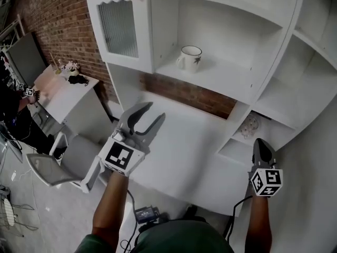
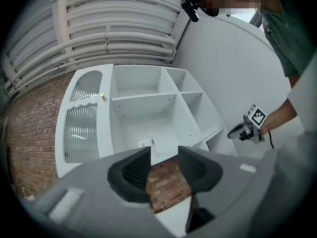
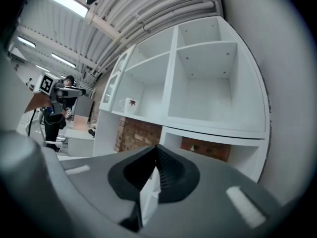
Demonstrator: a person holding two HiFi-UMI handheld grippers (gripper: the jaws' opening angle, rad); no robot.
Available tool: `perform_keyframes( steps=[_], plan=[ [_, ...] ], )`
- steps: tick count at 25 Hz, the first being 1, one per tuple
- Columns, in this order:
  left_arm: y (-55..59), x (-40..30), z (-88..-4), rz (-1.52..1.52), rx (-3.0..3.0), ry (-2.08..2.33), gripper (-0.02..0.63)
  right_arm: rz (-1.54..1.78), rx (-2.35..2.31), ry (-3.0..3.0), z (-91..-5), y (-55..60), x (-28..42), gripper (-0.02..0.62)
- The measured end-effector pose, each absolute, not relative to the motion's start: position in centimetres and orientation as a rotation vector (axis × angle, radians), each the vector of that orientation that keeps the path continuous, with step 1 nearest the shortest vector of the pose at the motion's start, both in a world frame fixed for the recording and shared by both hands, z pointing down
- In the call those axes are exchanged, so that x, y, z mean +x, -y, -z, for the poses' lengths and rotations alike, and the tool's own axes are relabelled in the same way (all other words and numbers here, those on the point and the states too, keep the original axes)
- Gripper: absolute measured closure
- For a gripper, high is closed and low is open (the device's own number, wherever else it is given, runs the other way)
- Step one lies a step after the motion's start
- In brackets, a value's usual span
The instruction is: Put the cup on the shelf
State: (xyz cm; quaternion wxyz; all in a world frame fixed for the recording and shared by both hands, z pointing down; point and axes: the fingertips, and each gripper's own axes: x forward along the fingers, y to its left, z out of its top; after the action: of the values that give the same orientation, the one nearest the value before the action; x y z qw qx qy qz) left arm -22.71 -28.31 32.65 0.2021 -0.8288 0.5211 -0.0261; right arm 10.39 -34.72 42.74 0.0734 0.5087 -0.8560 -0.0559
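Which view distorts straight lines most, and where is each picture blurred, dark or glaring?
Both gripper views: strong fisheye, black corners, bowed shelf boards. Left gripper view: the left gripper is soft up close. Right gripper view: the ceiling light glares. Head view: milder bend, cup sharp, evenly lit.

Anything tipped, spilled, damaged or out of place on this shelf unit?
Nothing stands out. The cup stands upright on the shelf, back from its edge, no spill visible. The left gripper, jaws apart, and right gripper, jaws together, are both empty and away from it.
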Motion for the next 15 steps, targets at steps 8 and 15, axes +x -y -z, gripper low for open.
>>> perform_keyframes(
  steps=[8,15],
  plan=[
    [21.0,-22.1,-34.9,0.063,-2.33,-1.446,0.588,0.166,1.265,2.716,-41.5,25.7,5.0,0.591],
    [15.8,-19.7,-41.0,0.149,-2.458,-1.373,0.604,0.127,1.068,2.76,-42.3,18.6,1.2,0.592]
  ],
)
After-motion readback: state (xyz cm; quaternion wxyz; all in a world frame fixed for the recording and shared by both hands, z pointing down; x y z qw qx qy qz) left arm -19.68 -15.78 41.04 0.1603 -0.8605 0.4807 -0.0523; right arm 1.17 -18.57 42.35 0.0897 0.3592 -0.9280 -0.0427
